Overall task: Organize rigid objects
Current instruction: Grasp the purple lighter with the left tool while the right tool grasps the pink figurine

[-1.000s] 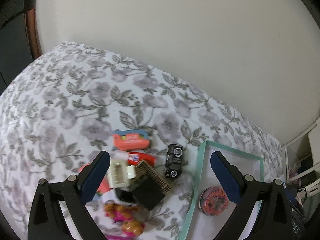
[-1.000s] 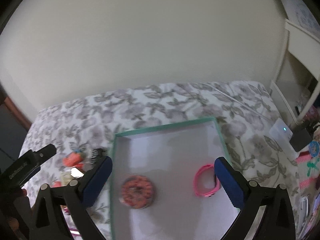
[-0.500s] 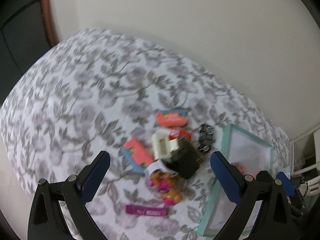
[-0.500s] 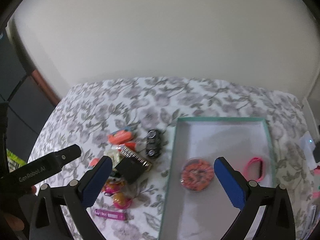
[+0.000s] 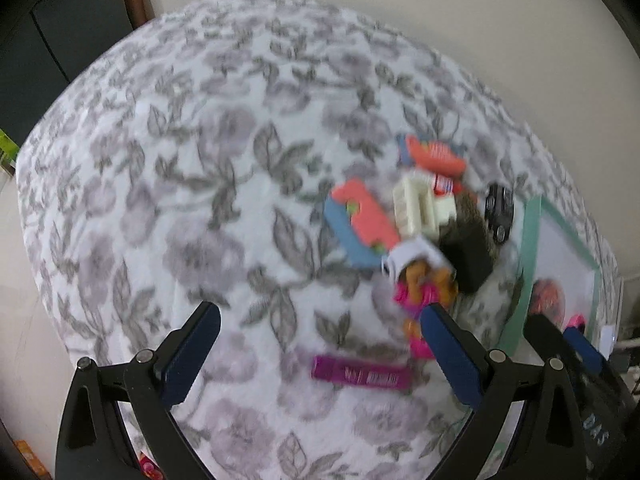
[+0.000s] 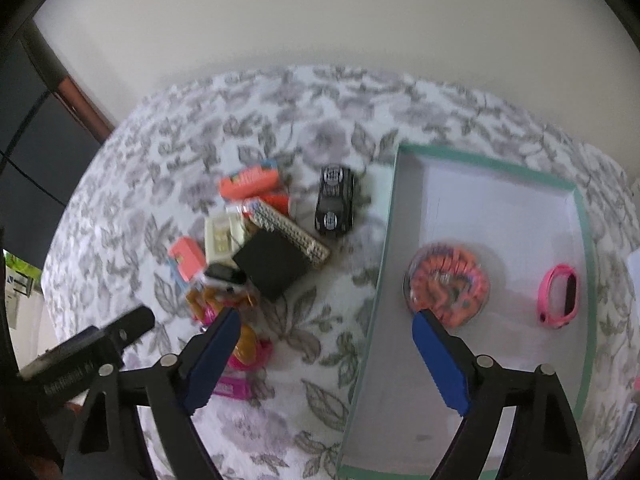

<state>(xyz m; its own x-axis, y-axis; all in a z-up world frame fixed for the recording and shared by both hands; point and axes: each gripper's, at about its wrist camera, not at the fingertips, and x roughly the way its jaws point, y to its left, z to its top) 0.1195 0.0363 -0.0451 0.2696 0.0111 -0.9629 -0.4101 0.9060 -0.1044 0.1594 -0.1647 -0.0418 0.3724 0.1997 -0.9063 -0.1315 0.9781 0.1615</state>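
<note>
Surface: I see a bed [image 6: 280,112] covered in a grey floral sheet; everything lies on it.

Tray: a shallow teal-rimmed box [image 6: 390,240] lies on the right part of the bed. Inside it are a round orange container [image 6: 446,284] and a pink wristband [image 6: 558,296], well apart from each other.

Pile to sort: a cluster of small rigid things lies just left of the tray: a black toy car [image 6: 335,200], a black cube [image 6: 272,266], a cream plastic block [image 6: 222,236], coral-and-blue boxes [image 6: 248,180], a pink and orange toy [image 5: 420,292]. A purple bar [image 5: 360,374] lies apart, nearer to me.

Left hand-held gripper [image 5: 316,356]: released, jaws wide apart, holding nothing. It hangs above the bed.

Right hand-held gripper [image 6: 326,356]: also released and empty, hanging over the strip of sheet between pile and tray.

Key relation: the purple bar lies just ahead of the left hand-held gripper, between its two blue fingers [image 5: 192,354] as the camera sees it. Its long axis runs side to side, in line with the jaw opening and not across it. I judge the left hand nearer to it.

Likely need: I would turn the wrist so the jaws close across the bar's narrow width.

Sharpness: both views are motion-blurred, so small labels are unreadable.
</note>
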